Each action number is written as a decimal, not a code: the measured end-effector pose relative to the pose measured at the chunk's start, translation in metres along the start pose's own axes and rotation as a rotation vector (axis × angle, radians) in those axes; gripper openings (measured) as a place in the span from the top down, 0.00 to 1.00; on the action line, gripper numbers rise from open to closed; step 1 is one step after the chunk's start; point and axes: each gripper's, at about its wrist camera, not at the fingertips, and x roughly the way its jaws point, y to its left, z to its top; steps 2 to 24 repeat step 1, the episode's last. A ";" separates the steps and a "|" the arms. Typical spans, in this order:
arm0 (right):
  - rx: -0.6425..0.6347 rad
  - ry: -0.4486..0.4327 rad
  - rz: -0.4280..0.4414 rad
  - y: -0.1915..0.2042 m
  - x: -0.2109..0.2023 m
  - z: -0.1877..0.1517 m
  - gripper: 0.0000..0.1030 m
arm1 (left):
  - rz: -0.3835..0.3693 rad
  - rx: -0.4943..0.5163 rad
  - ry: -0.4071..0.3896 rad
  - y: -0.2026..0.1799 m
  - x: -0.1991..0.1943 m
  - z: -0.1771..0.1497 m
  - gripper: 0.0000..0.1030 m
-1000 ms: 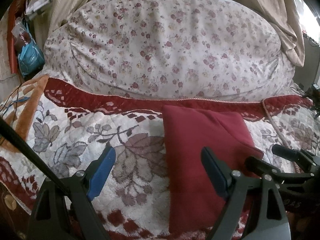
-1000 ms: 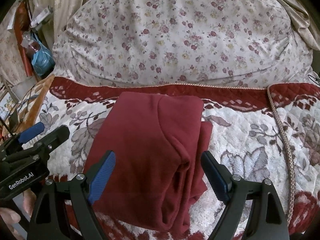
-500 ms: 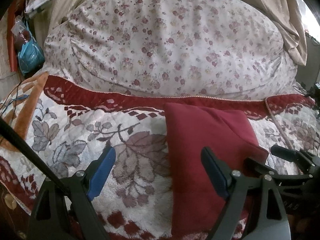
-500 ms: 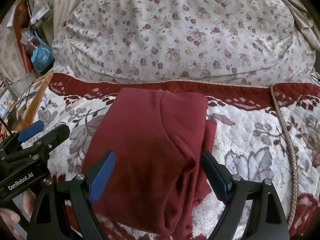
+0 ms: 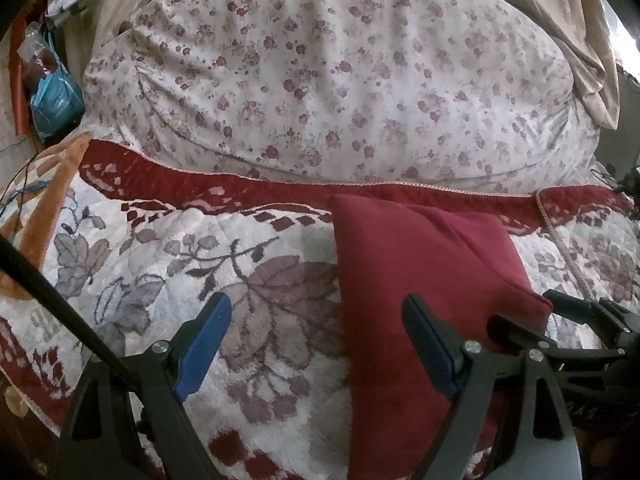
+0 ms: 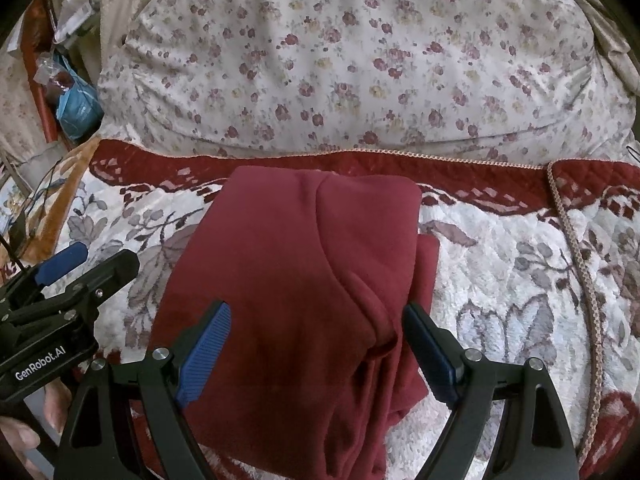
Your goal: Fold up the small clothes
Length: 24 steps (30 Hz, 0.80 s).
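A dark red garment lies folded in a rough rectangle on the floral blanket. It also shows in the left wrist view, right of centre. My right gripper is open and empty, hovering above the garment's near part, its blue pads spread to either side. My left gripper is open and empty, over the garment's left edge and the blanket. The left gripper shows at the left of the right wrist view.
A large floral cushion rises behind the blanket. A braided cord runs down the blanket on the right. Blue bags and clutter stand at the far left, and a beige curtain hangs at the right.
Both grippers have drawn back a little toward me and risen slightly; the garment lies as before. Both stay open.
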 end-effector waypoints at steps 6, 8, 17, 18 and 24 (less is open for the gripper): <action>-0.002 0.001 0.000 -0.001 0.002 0.000 0.12 | -0.001 -0.001 0.004 0.000 0.002 0.002 0.16; -0.002 0.001 0.000 -0.001 0.002 0.000 0.12 | -0.001 -0.001 0.004 0.000 0.002 0.002 0.16; -0.002 0.001 0.000 -0.001 0.002 0.000 0.12 | -0.001 -0.001 0.004 0.000 0.002 0.002 0.16; -0.002 0.001 0.000 -0.001 0.002 0.000 0.12 | -0.001 -0.001 0.004 0.000 0.002 0.002 0.16; -0.002 0.001 0.000 -0.001 0.002 0.000 0.12 | -0.001 -0.001 0.004 0.000 0.002 0.002 0.16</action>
